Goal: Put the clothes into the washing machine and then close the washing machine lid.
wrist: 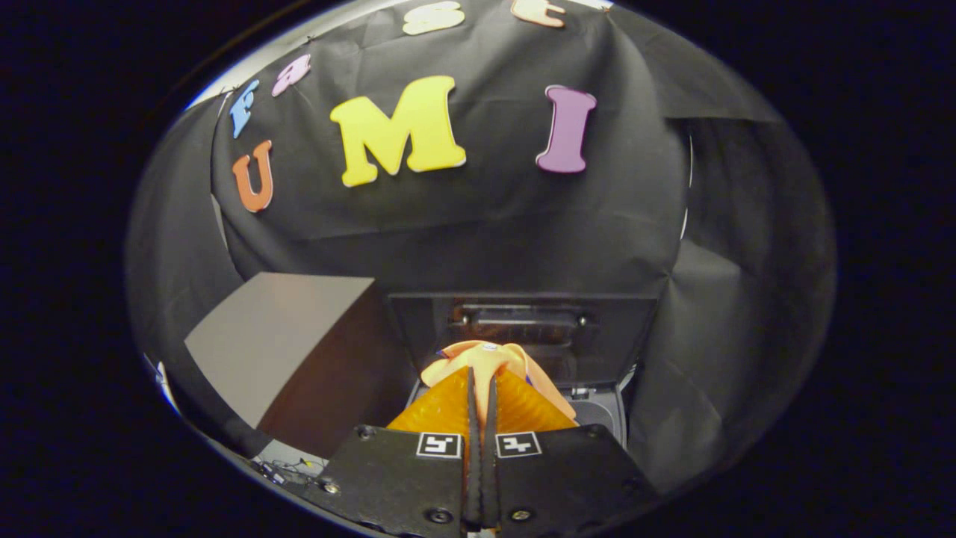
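While held above the open washing machine [597,407], a peach-orange piece of clothing [485,359] is seen pinched between the two ribbed orange fingers [441,411] of the gripper [482,381], whose jaws are drawn almost together, with only a thin fold of cloth left between them. The garment is bunched over the fingertips and spills a little to the right and far side of them. Just beyond it, the raised lid [523,329] of the washing machine is shown standing upright, dark, with a bar-shaped fitting across its upper part. Part of the pale grey top of the machine is glimpsed to the right of the fingers, below the lid. To the left of the machine, a grey panel [276,336] is seen slanting away, lit on its left half and shadowed on its right. Some small cables [287,469] are made out near the panel's lower corner. Black cloth [732,314] is hung behind and on both sides of the scene.
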`<action>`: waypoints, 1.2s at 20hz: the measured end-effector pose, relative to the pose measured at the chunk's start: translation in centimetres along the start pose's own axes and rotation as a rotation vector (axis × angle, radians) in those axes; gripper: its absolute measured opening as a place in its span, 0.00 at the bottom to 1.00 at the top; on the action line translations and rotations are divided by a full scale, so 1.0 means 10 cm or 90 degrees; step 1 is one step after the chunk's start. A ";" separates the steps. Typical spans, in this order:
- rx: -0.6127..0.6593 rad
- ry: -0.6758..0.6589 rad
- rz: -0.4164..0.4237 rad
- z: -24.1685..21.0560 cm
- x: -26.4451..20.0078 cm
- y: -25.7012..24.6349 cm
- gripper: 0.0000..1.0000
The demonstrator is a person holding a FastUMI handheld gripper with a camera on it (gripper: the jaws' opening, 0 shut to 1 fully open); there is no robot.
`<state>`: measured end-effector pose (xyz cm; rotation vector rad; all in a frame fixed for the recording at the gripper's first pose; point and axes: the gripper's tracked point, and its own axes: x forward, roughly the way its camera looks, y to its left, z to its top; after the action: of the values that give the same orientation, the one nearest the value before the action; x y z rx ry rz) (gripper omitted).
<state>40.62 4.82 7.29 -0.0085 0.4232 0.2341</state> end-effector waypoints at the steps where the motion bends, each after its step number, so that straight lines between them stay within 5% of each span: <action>1: 0.002 0.019 0.000 -0.10 0.11 -0.02 0.04; 12: 0.035 0.169 -0.034 -1.10 0.87 -0.27 0.04; 24: 0.070 0.299 -0.069 -1.73 1.01 -0.42 0.04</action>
<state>43.49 2.03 -12.80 0.0211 0.9003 0.0988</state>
